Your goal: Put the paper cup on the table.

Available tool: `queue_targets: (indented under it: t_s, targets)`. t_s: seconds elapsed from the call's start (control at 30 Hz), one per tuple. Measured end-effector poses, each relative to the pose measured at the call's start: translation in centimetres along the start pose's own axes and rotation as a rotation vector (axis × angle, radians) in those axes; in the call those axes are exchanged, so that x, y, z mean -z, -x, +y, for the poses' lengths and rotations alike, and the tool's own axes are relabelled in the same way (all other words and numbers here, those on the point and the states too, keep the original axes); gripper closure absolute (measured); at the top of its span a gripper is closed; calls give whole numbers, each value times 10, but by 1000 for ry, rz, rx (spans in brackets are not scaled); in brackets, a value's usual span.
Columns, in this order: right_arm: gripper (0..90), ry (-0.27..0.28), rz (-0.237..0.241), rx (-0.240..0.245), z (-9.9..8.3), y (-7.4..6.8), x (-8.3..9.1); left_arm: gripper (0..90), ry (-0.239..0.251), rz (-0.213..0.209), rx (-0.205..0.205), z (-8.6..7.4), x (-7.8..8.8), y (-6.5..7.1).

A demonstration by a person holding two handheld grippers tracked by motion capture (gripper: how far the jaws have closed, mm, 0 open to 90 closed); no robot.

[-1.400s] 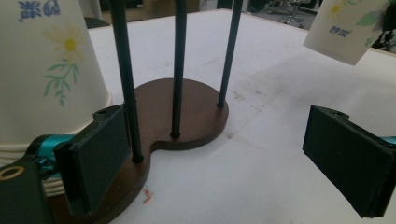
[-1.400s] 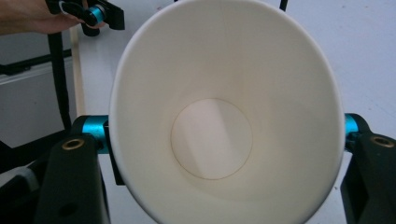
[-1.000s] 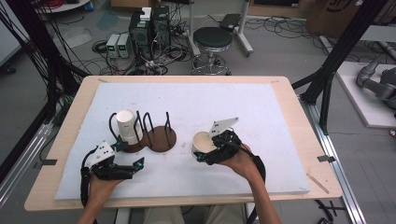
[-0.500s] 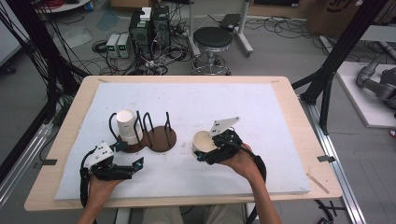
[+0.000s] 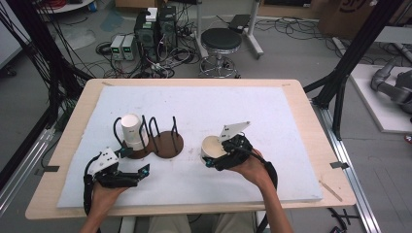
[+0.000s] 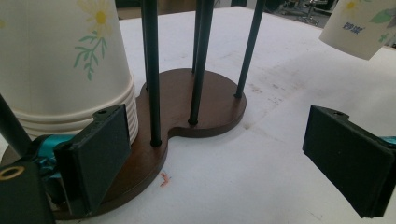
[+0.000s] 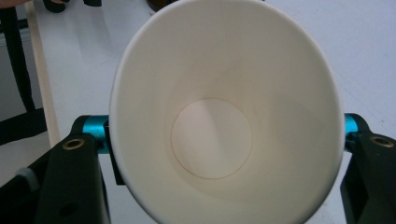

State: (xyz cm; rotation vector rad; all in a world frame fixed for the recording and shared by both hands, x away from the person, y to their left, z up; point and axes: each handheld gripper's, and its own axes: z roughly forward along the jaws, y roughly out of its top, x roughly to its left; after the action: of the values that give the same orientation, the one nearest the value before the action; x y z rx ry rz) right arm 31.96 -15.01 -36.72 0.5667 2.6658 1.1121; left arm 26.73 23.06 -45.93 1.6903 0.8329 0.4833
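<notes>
Paper, thin and white, makes up the cup (image 7: 224, 116) that the right gripper (image 5: 228, 154) holds by its sides, fingers narrowed onto the wall and pressing it slightly oval. In the right gripper view the cup's mouth faces the camera and its round bottom shows inside. In the high view it sits just above the white surface (image 5: 272, 111), right of the rack (image 5: 158, 141) and apart from it.

The rack is a dark wooden base with upright black rods. A stack (image 5: 133, 131) of flower-printed cups stands upside down in its left bay; the right bay is bare. The left gripper (image 5: 127, 175) rests low beside the rack's near edge, its fingers (image 6: 100, 154) wide apart with nothing between them.

The work looks like getting the held cup onto the rack. Judged from here, the main risk is the grip: paper this soft can crease or fold if squeezed harder, and can slip if eased. The cup would also have to be turned mouth-down; a tilted approach could catch its rim on a rod and tip the rack, which the left gripper is not clamping.
</notes>
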Motion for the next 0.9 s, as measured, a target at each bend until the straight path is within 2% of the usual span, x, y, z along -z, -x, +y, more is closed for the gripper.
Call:
queue_targets:
  t_s: [0.2, 0.3, 0.63, 0.9]
  targets:
    - [298, -17, -18, 0, 0, 1, -4, 79, -4, 1, 1, 0, 0, 0]
    - [298, -34, -48, -9, 1, 2, -8, 94, -8, 7, -8, 0, -1, 1]
    - [298, -77, -95, -31, 6, 7, -25, 95, -5, -2, -1, 0, 0, 0]
    - [298, -130, -131, -24, 8, 8, -41, 94, 1, -9, -2, 0, 0, 0]
